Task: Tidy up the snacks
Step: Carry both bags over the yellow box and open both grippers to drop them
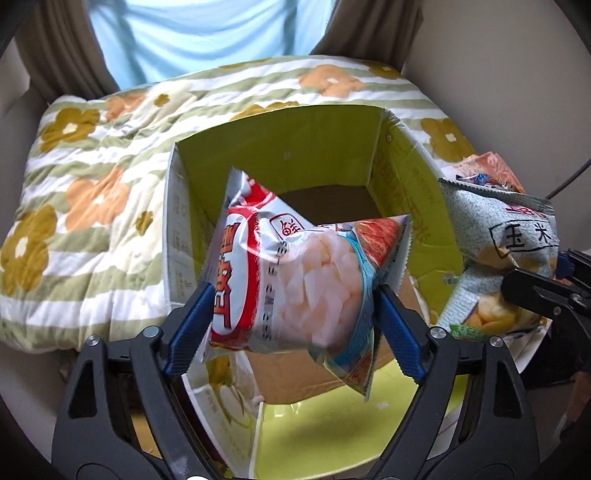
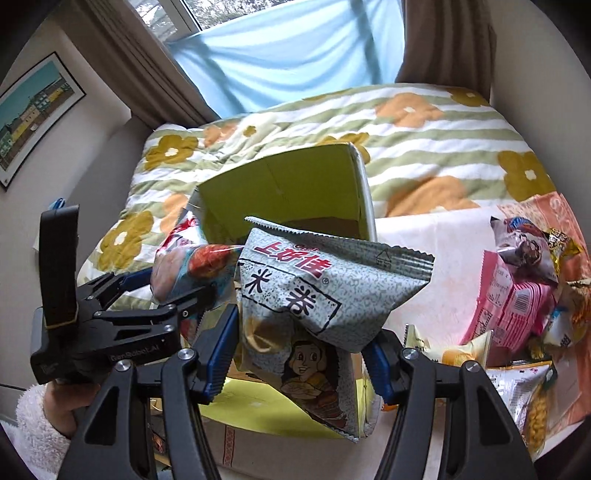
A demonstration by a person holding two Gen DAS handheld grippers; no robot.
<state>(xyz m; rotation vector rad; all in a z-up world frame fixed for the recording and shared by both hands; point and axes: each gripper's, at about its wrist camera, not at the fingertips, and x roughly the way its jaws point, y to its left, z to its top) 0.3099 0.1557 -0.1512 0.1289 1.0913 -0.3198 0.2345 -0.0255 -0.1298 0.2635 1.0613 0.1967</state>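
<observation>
Risk first: my left tool (image 1: pixel 295 306) clamps the shrimp-chip bag (image 1: pixel 295 280) over the open box (image 1: pixel 280 144) on the bed, my right tool (image 2: pixel 303 347) clamps the corn-snack bag (image 2: pixel 317 295) alongside; both bags could collide at the opening and snag its flaps.

You are facing a bed whose floral quilt (image 2: pixel 424 147) is lying rumpled, its far edge reaching a window (image 2: pixel 173 14). Daylight is coming through a pale blue curtain (image 2: pixel 288 55) hanging between brown drapes (image 2: pixel 443 40). A framed picture (image 2: pixel 33 107) is hanging on the left wall (image 2: pixel 92 177).
</observation>
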